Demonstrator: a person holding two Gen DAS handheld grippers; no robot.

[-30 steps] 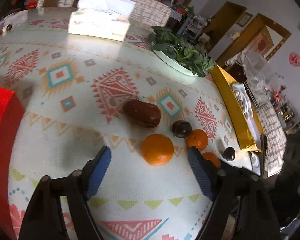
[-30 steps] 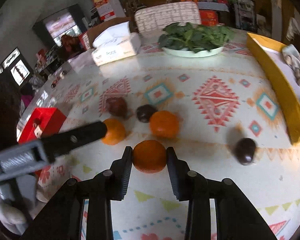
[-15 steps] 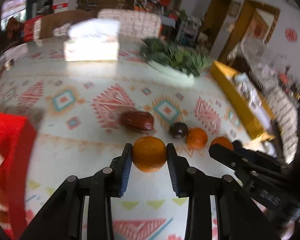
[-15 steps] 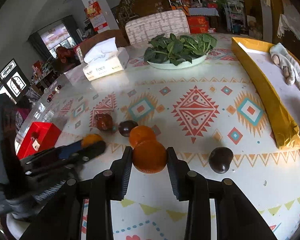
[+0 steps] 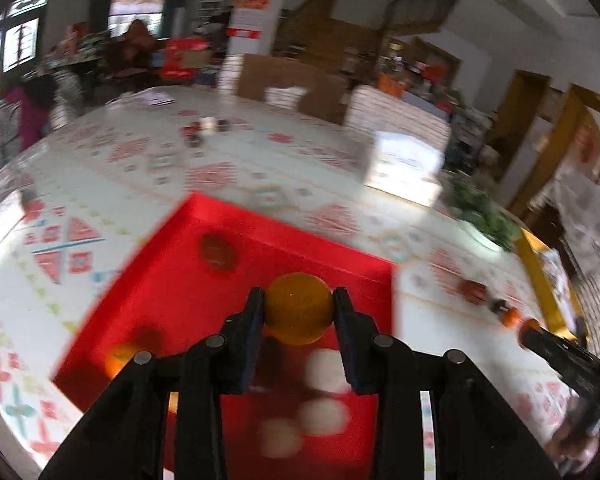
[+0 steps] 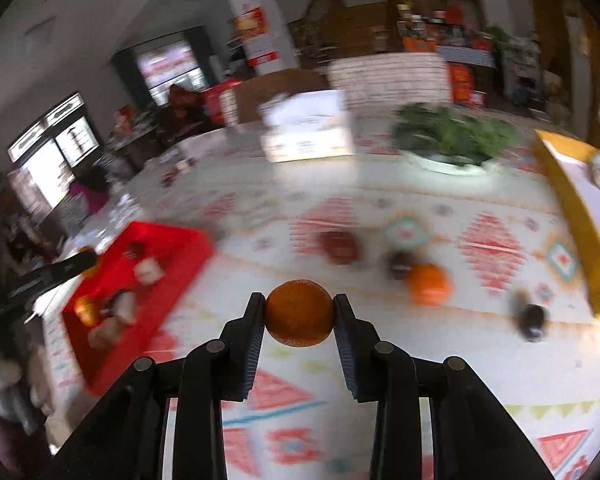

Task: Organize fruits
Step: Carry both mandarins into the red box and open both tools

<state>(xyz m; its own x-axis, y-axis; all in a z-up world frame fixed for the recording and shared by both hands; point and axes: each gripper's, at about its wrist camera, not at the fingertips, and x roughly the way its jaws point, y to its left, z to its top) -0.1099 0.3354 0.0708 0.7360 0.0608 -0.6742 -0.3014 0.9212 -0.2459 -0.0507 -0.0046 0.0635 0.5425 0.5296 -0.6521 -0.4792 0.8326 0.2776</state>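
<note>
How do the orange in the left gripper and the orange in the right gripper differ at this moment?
The left gripper's orange hangs above the red box, while the right gripper's orange is above the patterned tablecloth, with the box off to its left. The left one looks duller and yellower, the right one deeper orange. Both are round and similar in size, each clamped between its gripper's two blue pads.

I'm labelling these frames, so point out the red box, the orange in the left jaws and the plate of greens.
red box (image 5: 340,258), left wrist view, far rim.
orange (image 5: 298,308), left wrist view, front face.
plate of greens (image 6: 454,134), right wrist view, leaves.
</note>
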